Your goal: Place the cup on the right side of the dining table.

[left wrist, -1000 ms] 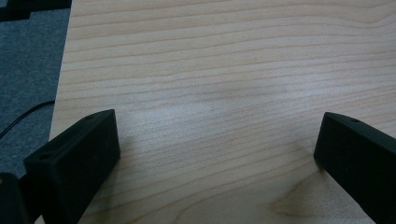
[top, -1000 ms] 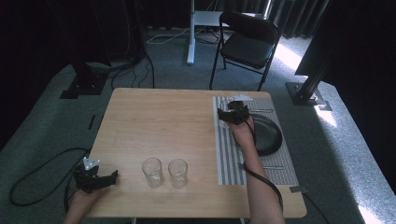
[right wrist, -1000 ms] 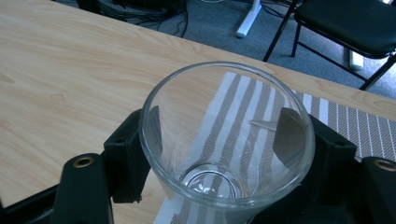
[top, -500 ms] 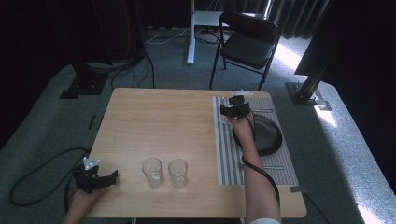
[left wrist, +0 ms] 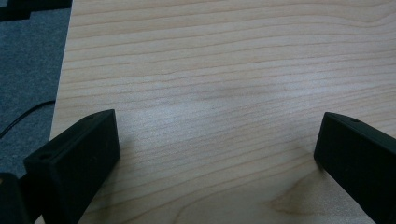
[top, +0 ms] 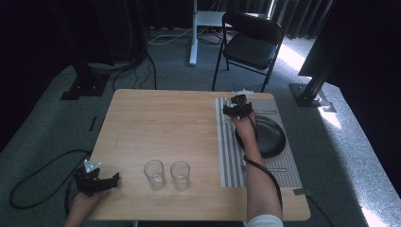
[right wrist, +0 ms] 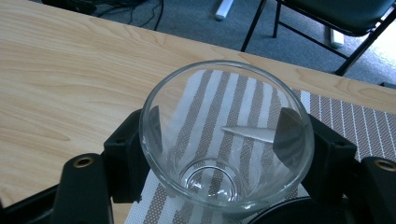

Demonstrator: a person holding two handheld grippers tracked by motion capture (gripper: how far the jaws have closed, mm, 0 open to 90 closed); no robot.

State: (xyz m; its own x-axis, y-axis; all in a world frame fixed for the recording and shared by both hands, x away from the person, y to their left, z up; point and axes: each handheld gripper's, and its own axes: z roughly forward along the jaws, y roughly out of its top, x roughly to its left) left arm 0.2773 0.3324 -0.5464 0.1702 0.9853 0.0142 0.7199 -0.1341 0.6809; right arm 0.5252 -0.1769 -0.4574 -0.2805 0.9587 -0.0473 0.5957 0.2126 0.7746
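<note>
In the right gripper view a clear drinking glass (right wrist: 224, 140) stands upright between my right gripper's (right wrist: 217, 149) black jaws, which press on its two sides. Through its base I see the striped mat (right wrist: 336, 116). From the high view the right gripper (top: 239, 105) is at the far end of the mat (top: 229, 156). My left gripper (top: 111, 179) rests at the near left corner of the table (top: 165, 127). It is open, with bare wood between the jaws of the left gripper (left wrist: 217, 149).
Two empty glasses (top: 154, 174) (top: 180, 175) stand side by side near the front edge. A black round dish (top: 269, 139) lies on the mat under the right forearm. A folding chair (top: 250, 45) stands beyond the table.
My right gripper has moved a little farther along the mat toward the table's far edge. The left gripper has stayed put.
</note>
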